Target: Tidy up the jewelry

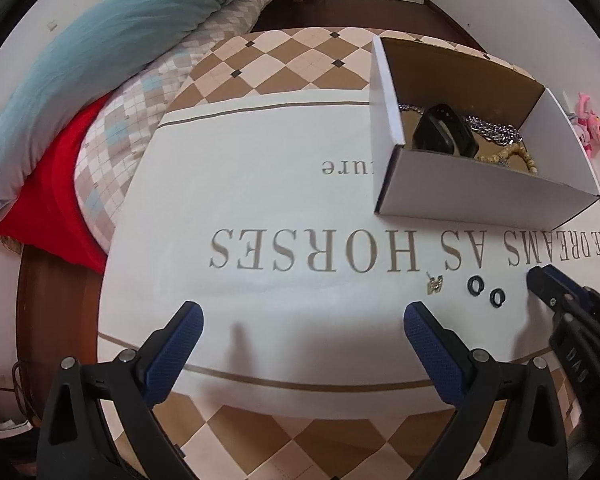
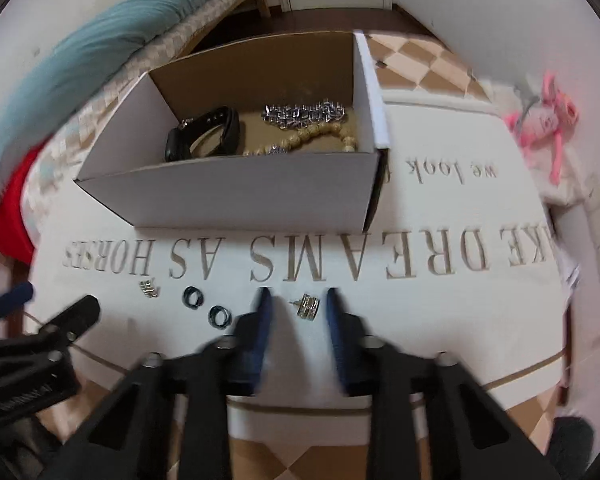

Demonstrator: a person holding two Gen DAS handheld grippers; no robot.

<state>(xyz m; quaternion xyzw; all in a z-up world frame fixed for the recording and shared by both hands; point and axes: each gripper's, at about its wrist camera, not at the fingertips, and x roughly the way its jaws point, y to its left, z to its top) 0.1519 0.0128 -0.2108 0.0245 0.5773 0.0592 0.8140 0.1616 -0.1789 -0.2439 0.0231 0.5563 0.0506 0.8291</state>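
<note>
A white cardboard box (image 1: 476, 190) (image 2: 236, 196) stands on the table and holds a black watch band (image 2: 204, 136), a silver chain (image 2: 304, 114) and a beige bead string (image 2: 320, 136). On the cloth lie a gold earring (image 2: 309, 306), two black rings (image 2: 193, 297) (image 2: 219, 315) and a second gold earring (image 2: 149, 288) (image 1: 435, 284). My right gripper (image 2: 296, 308) is part open, with the gold earring between its fingers but not touching them. My left gripper (image 1: 302, 320) is wide open and empty, left of the rings (image 1: 475, 285).
The table has a white cloth (image 1: 284, 184) with printed words and a checked border. A bed with a teal duvet (image 1: 92, 52) and a red sheet lies to the left. A pink plush toy (image 2: 548, 120) sits at the right.
</note>
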